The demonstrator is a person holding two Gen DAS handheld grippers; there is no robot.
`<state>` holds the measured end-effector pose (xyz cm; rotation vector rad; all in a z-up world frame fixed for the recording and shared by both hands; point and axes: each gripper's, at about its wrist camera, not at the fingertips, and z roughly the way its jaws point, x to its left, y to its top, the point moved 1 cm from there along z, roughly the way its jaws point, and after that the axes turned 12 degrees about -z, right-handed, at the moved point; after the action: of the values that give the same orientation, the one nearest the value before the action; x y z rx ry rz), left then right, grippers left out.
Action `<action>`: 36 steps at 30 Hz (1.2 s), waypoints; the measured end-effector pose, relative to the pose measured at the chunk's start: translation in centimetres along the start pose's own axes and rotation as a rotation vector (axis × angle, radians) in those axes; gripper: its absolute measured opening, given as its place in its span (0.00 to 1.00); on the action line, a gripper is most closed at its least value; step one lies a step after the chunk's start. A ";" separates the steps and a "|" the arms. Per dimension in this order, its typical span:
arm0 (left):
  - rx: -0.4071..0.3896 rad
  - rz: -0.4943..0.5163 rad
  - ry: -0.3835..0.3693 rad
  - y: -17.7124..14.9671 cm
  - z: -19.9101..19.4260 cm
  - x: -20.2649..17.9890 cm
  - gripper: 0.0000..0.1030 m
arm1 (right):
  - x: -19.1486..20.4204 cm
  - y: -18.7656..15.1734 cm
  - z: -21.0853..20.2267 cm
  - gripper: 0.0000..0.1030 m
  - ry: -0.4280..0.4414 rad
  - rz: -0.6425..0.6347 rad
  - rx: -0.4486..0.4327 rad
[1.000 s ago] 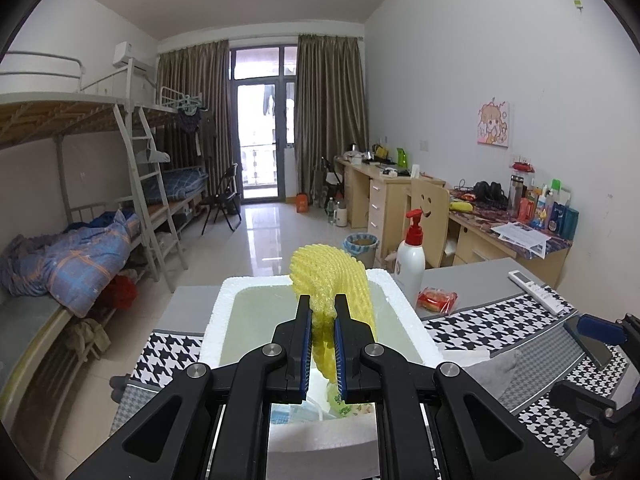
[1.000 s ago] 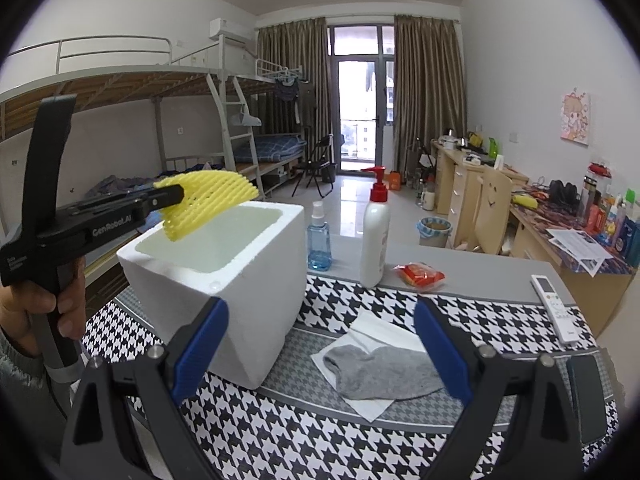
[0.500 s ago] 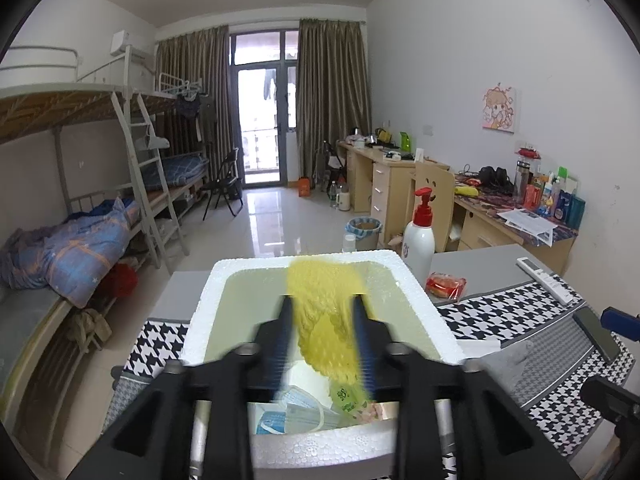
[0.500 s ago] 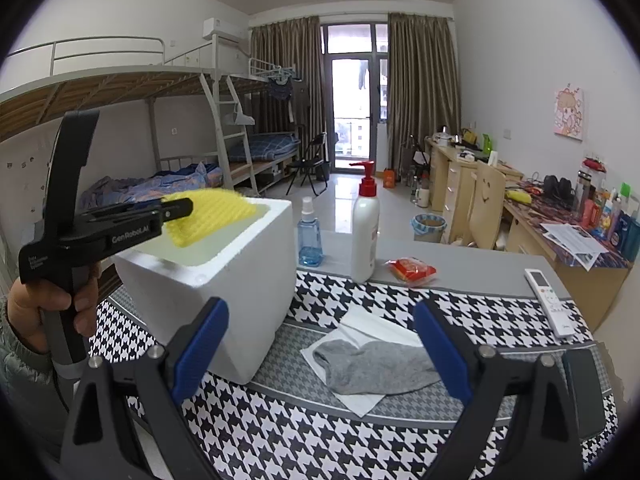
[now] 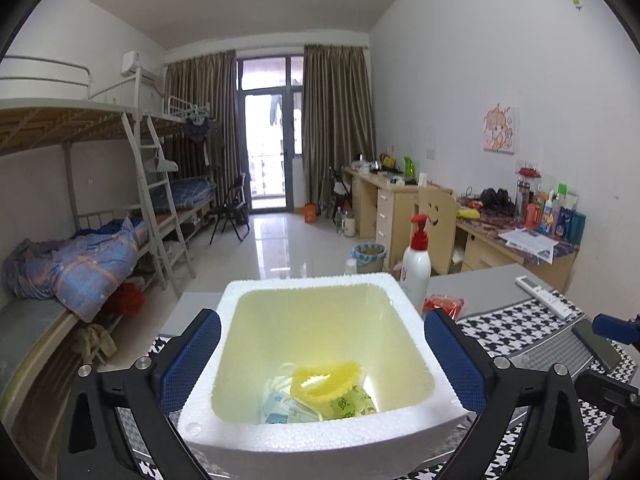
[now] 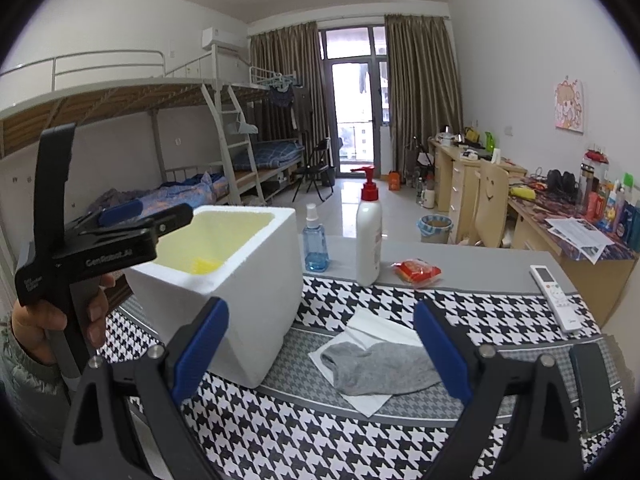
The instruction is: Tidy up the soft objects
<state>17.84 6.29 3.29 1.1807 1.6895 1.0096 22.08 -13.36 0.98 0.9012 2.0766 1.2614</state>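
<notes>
A white foam box point(image 5: 320, 440) stands on the houndstooth cloth; it also shows in the right wrist view point(image 6: 256, 280). Inside lie a yellow foam net point(image 5: 325, 380), a blue face mask point(image 5: 282, 407) and a green-printed wrapper point(image 5: 349, 405). My left gripper point(image 5: 322, 354) is open and empty, held above the box's near rim. My right gripper point(image 6: 320, 344) is open and empty, above the cloth. A grey sock point(image 6: 376, 364) lies on a white tissue point(image 6: 372, 330) to the right of the box.
A white pump bottle point(image 6: 369, 232), a blue spray bottle point(image 6: 315, 246) and a red packet point(image 6: 416, 270) stand behind the box. A white remote point(image 6: 554, 296) and a dark phone point(image 6: 592, 384) lie at the right. Bunk beds left, desks right.
My left gripper opened and let go of the yellow foam net, which dropped into the foam box. The right gripper stayed open and barely moved.
</notes>
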 end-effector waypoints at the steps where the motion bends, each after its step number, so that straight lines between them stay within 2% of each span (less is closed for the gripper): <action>1: -0.003 0.000 -0.005 0.0 -0.1 -0.1 0.99 | 0.0 0.0 -0.1 0.93 0.003 0.001 -0.004; 13: -0.046 -0.012 -0.038 0.4 -3.6 -0.3 0.99 | -0.2 0.0 -2.3 0.93 -0.015 0.033 -0.057; 24: -0.103 -0.009 -0.051 0.1 -6.5 -1.2 0.99 | 0.1 -0.3 -4.2 0.93 -0.084 0.015 -0.083; 36: -0.102 0.010 -0.108 -1.6 -7.8 -3.0 0.99 | -0.8 -1.1 -5.9 0.93 -0.119 0.029 -0.101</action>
<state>10.79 1.80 5.03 1.1576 1.5317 1.0074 17.94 -17.49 2.54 0.9410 1.8972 1.2830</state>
